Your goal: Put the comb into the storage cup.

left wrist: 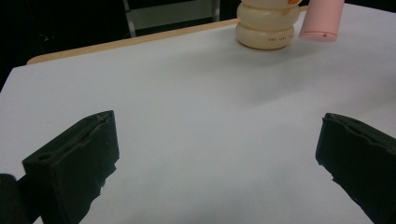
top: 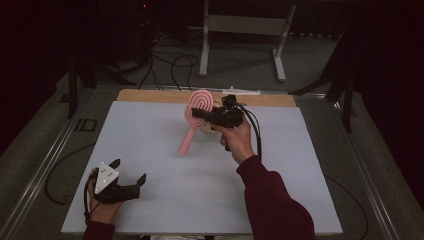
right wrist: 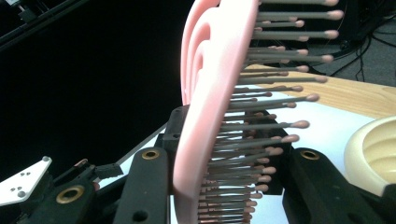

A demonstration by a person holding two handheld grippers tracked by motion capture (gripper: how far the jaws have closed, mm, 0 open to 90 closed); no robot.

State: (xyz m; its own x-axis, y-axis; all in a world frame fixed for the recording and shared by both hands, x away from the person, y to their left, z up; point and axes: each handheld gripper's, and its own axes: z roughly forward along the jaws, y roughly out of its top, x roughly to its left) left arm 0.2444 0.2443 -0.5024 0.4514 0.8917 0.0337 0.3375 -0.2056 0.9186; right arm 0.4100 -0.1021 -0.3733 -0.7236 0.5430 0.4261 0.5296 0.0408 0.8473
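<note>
A pink hairbrush (top: 192,112) hangs tilted above the back middle of the white tabletop (top: 200,195), handle pointing down and left. My right gripper (top: 198,114) is shut on its head; in the right gripper view the brush (right wrist: 210,116) stands edge-on between the jaws, bristles to the right. A cream ribbed holder (top: 206,129) sits just below and behind it, and its rim (right wrist: 373,149) shows at the right. My left gripper (top: 129,171) rests near the front left corner, open and holding nothing. In the left gripper view the holder (left wrist: 267,25) and the brush's handle end (left wrist: 321,21) are far ahead.
A wooden strip (top: 150,96) runs along the table's back edge. Beyond it on the floor stand a white metal frame (top: 240,25) and black cables (top: 170,65). The other hand's gripper (right wrist: 42,186) shows at the lower left of the right gripper view.
</note>
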